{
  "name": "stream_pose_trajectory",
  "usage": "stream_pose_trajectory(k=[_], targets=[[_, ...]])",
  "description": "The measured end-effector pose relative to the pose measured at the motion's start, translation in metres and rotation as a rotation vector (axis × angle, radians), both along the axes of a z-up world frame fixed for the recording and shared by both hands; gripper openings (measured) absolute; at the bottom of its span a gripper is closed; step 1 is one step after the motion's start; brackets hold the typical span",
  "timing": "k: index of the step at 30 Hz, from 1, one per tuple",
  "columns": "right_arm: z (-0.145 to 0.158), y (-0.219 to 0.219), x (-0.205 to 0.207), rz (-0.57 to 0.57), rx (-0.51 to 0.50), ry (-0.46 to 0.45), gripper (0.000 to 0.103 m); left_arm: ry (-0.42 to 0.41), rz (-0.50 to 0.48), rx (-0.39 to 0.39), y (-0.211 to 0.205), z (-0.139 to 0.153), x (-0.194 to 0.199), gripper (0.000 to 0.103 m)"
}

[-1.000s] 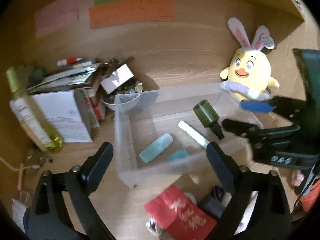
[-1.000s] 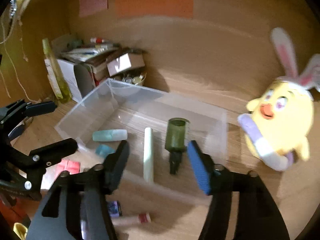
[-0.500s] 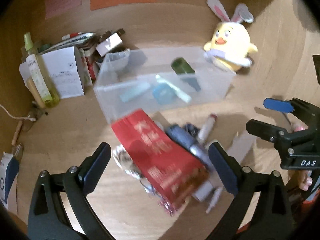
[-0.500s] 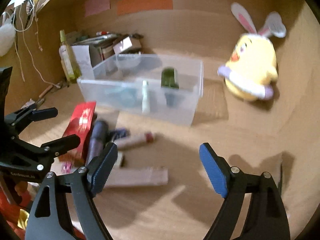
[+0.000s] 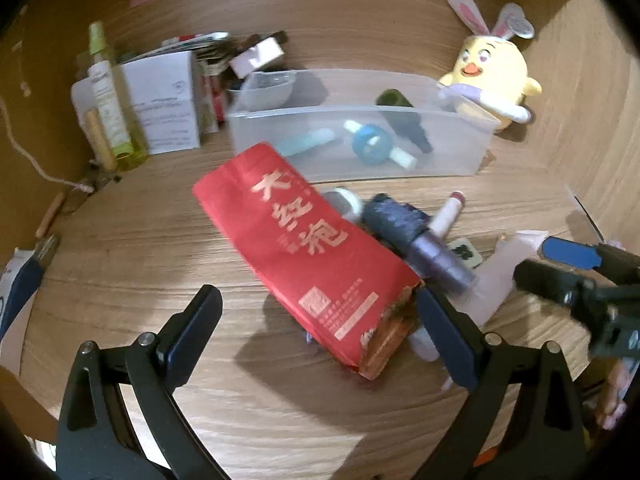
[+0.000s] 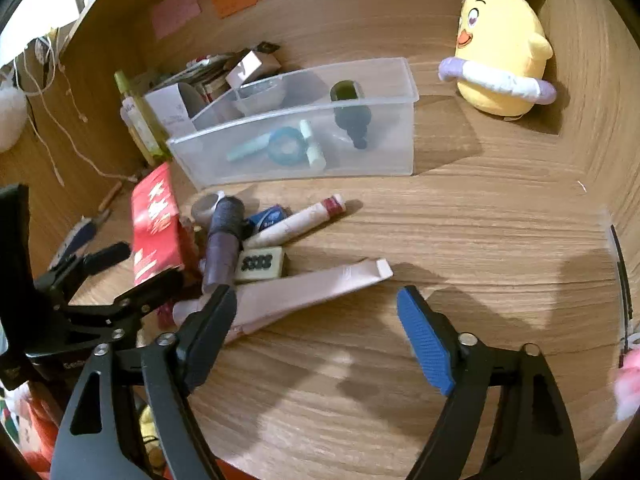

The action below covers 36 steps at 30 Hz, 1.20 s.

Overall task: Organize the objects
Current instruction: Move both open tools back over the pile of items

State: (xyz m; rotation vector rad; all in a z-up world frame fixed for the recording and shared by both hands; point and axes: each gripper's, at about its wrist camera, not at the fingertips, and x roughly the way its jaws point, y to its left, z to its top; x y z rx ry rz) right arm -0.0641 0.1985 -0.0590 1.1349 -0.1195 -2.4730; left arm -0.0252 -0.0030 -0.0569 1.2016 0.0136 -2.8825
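Note:
A clear plastic bin [image 5: 460, 156] [image 6: 400, 152] holds a dark green bottle [image 6: 350, 110], a blue ring [image 6: 286, 148] and pale tubes. In front of it lies a pile: a red packet [image 5: 308, 248] [image 6: 154, 224], a purple cylinder [image 6: 222, 240], a white lip-balm tube [image 6: 300, 222], a mahjong tile [image 6: 260, 266] and a long pale tube [image 6: 304, 290]. My left gripper [image 5: 320, 320] is open, its fingers either side of the red packet's near end. My right gripper [image 6: 316, 320] is open and empty, just in front of the pale tube.
A yellow plush chick [image 5: 492, 76] [image 6: 500, 60] sits at the back right. Boxes, papers and a yellow-green bottle [image 5: 112, 108] crowd the back left. Wooden walls enclose the desk on all sides. A string and small tools lie at the left [image 5: 44, 220].
Both grippers have pulled back from over the bin toward the near side of the desk and lowered over the pile. Both stayed open.

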Motion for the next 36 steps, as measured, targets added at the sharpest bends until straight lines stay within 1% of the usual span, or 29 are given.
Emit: stream_pose_trajectory(k=[2,3,5,6,7,8,10,11,13,16,18,19,20,21,23,26,29,31,34,36], targets=[[0.0,0.0,-0.004,0.011,-0.018,-0.013,0.055,0.003,0.022,-0.003,-0.012,0.0,0.004,0.099],[-0.001,0.001,-0.006,0.014,-0.032,-0.022,0.051,0.002,0.036,0.003,-0.02,0.0,0.006,0.099],[-0.001,0.003,-0.01,0.013,-0.047,-0.031,0.038,-0.007,0.058,0.018,-0.034,-0.001,0.009,0.099],[-0.001,0.004,-0.013,0.01,-0.054,-0.033,0.036,-0.01,0.064,0.024,-0.038,-0.001,0.011,0.099],[-0.002,0.006,-0.016,0.007,-0.065,-0.037,0.032,-0.014,0.074,0.029,-0.044,-0.002,0.012,0.099],[-0.001,0.006,-0.019,0.005,-0.069,-0.039,0.023,-0.016,0.084,0.027,-0.049,-0.002,0.014,0.099],[0.001,0.006,-0.024,-0.001,-0.054,-0.029,0.015,-0.01,0.091,0.02,-0.054,-0.001,0.018,0.099],[0.003,0.006,-0.026,-0.009,-0.04,-0.018,0.013,-0.01,0.089,0.015,-0.055,0.0,0.02,0.099],[0.007,0.006,-0.03,-0.024,-0.008,0.01,0.012,-0.01,0.082,0.011,-0.055,0.001,0.023,0.099],[0.016,0.005,-0.036,-0.061,0.063,0.059,0.013,-0.023,0.058,0.02,-0.053,0.0,0.026,0.099],[0.022,0.004,-0.033,-0.04,0.072,0.073,0.013,-0.029,0.037,0.01,-0.047,-0.002,0.029,0.099],[0.024,0.004,-0.029,-0.025,0.072,0.071,0.015,-0.032,0.032,0.003,-0.044,-0.004,0.028,0.099],[0.024,0.003,-0.028,-0.012,0.074,0.068,0.022,-0.038,0.028,-0.004,-0.041,-0.006,0.026,0.099],[0.024,0.0,-0.023,0.006,0.078,0.065,0.026,-0.041,0.029,-0.005,-0.039,-0.007,0.025,0.099],[0.022,-0.004,-0.012,0.029,0.085,0.066,0.045,-0.059,0.038,0.004,-0.036,-0.011,0.017,0.099],[0.02,-0.009,0.008,0.053,0.091,0.07,0.056,-0.084,0.047,0.057,-0.038,-0.013,0.005,0.099],[0.014,-0.014,0.02,0.083,0.094,0.046,0.064,-0.099,0.064,0.07,-0.039,-0.014,-0.007,0.099],[0.009,-0.018,0.023,0.091,0.102,0.035,0.065,-0.105,0.063,0.078,-0.039,-0.015,-0.012,0.099],[0.001,-0.023,0.02,0.102,0.079,-0.007,0.067,-0.105,0.052,0.09,-0.038,-0.014,-0.016,0.099],[-0.005,-0.029,0.018,0.107,0.068,-0.035,0.067,-0.095,0.04,0.098,-0.037,-0.014,-0.015,0.095]])
